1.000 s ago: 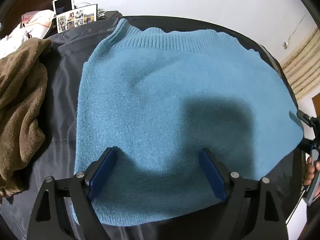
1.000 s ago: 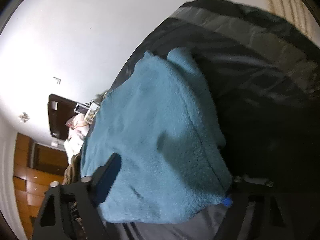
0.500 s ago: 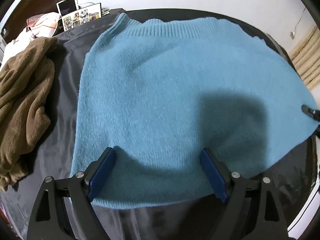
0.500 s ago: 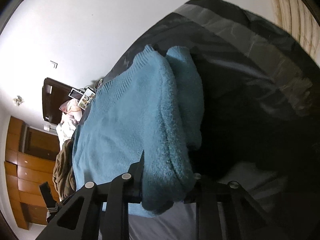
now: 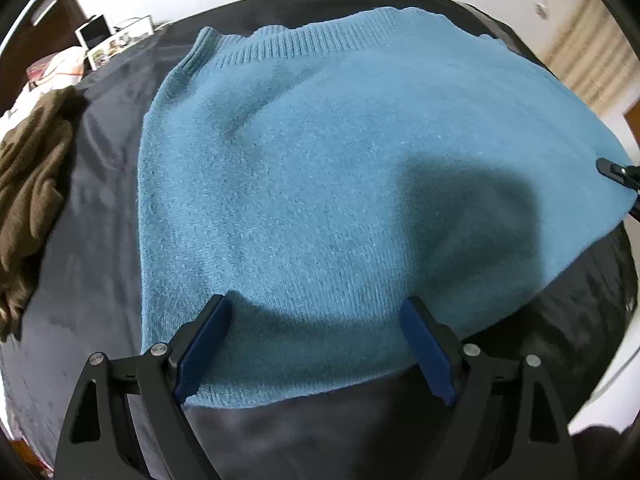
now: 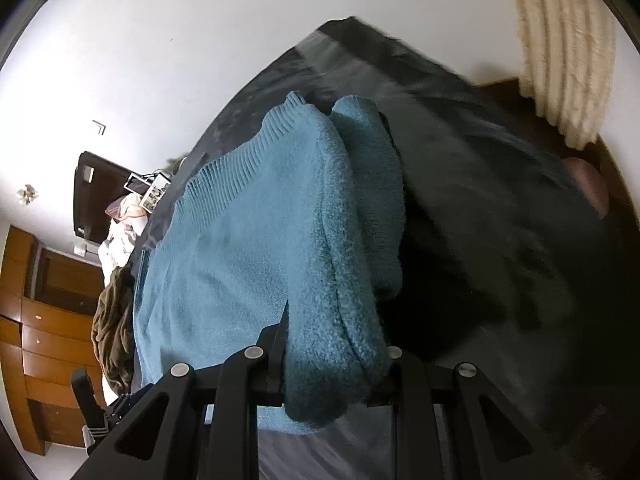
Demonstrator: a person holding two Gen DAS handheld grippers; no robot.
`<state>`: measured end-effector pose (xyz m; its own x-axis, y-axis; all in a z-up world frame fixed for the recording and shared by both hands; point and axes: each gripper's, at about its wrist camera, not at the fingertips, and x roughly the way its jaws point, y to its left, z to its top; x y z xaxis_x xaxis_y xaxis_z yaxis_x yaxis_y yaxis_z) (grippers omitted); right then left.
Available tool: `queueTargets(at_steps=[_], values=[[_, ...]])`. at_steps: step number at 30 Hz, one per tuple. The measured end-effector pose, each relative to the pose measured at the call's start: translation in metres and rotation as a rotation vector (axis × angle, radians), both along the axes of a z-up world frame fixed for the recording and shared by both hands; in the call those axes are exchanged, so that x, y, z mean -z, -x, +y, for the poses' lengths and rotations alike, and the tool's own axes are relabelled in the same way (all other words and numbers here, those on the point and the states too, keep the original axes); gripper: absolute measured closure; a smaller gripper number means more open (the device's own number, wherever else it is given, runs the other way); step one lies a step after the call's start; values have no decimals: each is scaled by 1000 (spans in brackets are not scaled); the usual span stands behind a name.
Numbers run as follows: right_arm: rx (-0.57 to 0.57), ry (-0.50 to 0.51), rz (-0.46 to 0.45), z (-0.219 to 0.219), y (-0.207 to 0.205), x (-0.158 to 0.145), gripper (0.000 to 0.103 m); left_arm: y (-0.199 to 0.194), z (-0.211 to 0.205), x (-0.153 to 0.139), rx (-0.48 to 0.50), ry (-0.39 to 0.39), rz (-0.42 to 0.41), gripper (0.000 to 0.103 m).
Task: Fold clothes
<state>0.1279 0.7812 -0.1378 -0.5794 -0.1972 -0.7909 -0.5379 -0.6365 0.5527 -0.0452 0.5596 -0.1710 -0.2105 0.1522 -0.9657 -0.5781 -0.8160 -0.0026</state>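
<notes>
Since a second ago the right gripper [image 6: 332, 364] has gone from open jaws straddling the edge of the blue sweater [image 5: 340, 184] to being clamped on a thick bunch of it, and the sweater's side looks pulled up and rolled over a bit in the right wrist view. The left gripper [image 5: 316, 344] hasn't really done much: its blue pads [image 5: 204, 344] sit wide apart over the near hem, hovering or resting lightly on the knit, holding nothing. The sweater lies spread across the dark bed cover [image 5: 92, 240], ribbed band at the far side, near hem right in front of the left gripper, right edge caught in the right gripper, whose tip just peeks in at the far right of the left view [image 5: 618, 170]. Progress-wise this looks like early days: the body is mostly laid flat, and a rolled-up bit, maybe a sleeve, sits beside the gripped edge, but no clean fold is visible yet. Still to do, probably: bring that side across, tuck sleeves, fold in half. A brown garment [image 5: 32, 184] sits crumpled off to the left, untouched, so likely more folding after.
</notes>
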Motion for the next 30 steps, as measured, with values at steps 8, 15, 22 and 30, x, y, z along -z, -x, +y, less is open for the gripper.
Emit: queueTargets(at_steps=[8,15,22,30], values=[[0,53,3,14,-51,9,78,-13,-7,-13,-80,-138,-90,14],[50,123,49,18,-51,20,25,-1,-18,-45,-200,-247,-56,14],[46,133,95,16,-49,24,26,-4,-10,-36,-198,-212,-69,14],[73,165,61,21,-51,30,67,0,-5,-9,-170,-165,-106,14]])
